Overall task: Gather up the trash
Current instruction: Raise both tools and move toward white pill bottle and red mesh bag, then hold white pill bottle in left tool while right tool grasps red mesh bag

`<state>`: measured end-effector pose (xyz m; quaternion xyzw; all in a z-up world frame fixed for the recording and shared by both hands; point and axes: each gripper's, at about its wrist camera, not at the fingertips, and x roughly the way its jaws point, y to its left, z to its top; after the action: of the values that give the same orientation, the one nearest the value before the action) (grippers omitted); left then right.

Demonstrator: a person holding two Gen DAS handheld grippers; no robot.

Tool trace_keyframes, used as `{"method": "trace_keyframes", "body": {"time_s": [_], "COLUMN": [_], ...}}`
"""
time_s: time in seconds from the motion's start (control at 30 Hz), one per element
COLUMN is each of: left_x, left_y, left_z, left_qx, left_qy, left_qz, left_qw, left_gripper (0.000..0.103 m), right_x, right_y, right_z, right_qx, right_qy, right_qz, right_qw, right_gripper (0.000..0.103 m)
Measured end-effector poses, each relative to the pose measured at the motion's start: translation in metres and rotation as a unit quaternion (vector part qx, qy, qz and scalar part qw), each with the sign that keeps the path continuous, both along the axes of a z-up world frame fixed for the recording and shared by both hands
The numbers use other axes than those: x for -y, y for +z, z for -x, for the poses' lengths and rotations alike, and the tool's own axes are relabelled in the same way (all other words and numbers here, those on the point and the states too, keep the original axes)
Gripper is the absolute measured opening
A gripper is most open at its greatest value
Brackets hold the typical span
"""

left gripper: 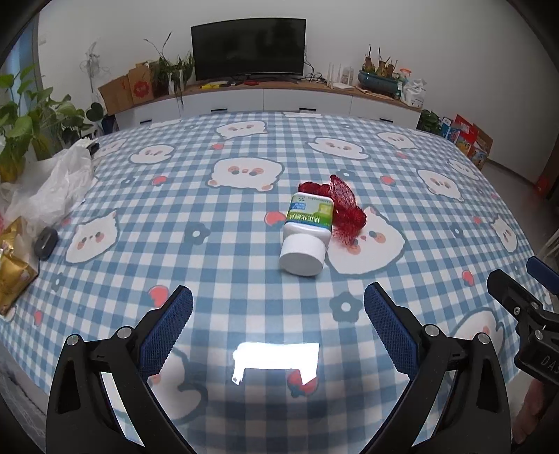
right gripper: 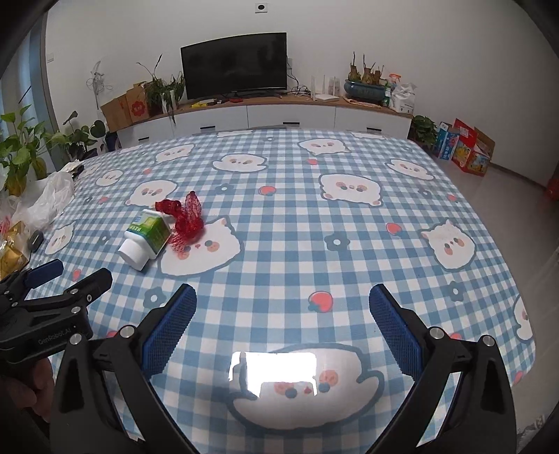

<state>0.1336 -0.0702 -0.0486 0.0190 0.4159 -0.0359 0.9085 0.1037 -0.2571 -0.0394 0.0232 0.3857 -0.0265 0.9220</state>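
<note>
Both claws spread wide, empty, above the counter's (left gripper: 244,244) near edge: left claw (left gripper: 278,304), right claw (right gripper: 283,304). Mid-counter, white bottle (left gripper: 305,230) on its side, touching crumpled red net (left gripper: 346,206).

The rear wall (right gripper: 349,31) was white and plain. A low white cabinet (right gripper: 290,115) with a wooden top ran along it and carried a dark television (right gripper: 234,64). Potted plants (left gripper: 31,115) stood at the left, cardboard boxes (right gripper: 468,146) on the pale floor (right gripper: 506,185) at the right. A bright reflection (right gripper: 276,373) lay on the checked surface (right gripper: 349,262).
</note>
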Motion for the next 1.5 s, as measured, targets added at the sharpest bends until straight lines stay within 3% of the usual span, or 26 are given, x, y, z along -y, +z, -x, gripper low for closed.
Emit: {"method": "trace_keyframes", "body": {"time_s": [0.17,0.47,0.57,0.63,0.67,0.77,1.2,1.5], "left_x": [0.01,0.018,0.017,0.014,0.012,0.004,-0.058,-0.093], "left_y": [-0.009,-0.026,-0.034,-0.037,-0.038,-0.036,-0.017,-0.015], "left_z": [-0.028,-0.058,-0.064,-0.066,-0.066,-0.065,-0.051,-0.042], "left_qx": [-0.002,-0.014,-0.023,-0.032,-0.035,-0.036,-0.035,-0.043], "left_qy": [-0.004,-0.006,-0.012,-0.013,-0.012,-0.003,0.031,0.036], "left_qz": [-0.005,-0.012,-0.016,-0.008,-0.004,0.009,0.006,0.008], "left_qw": [1.0,0.9998,0.9995,0.9994,0.9993,0.9993,0.9989,0.9984], "left_gripper": [0.095,0.08,0.065,0.045,0.041,0.041,0.041,0.041], "right_x": [0.008,0.006,0.004,0.003,0.001,-0.003,-0.062,-0.094], "right_y": [-0.011,-0.015,-0.015,-0.014,-0.013,-0.01,-0.005,-0.022], "right_z": [-0.02,-0.04,-0.046,-0.05,-0.052,-0.058,-0.093,-0.121], "right_qx": [-0.012,-0.013,-0.012,-0.012,-0.011,-0.009,-0.017,-0.041], "right_qy": [-0.005,-0.004,-0.002,-0.001,0.0,0.004,0.051,0.057], "right_qz": [-0.014,-0.022,-0.02,-0.019,-0.018,-0.016,-0.011,-0.009], "right_qw": [1.0,1.0,1.0,1.0,1.0,1.0,0.998,0.997], "right_gripper": [0.095,0.095,0.095,0.095,0.095,0.095,0.095,0.075]}}
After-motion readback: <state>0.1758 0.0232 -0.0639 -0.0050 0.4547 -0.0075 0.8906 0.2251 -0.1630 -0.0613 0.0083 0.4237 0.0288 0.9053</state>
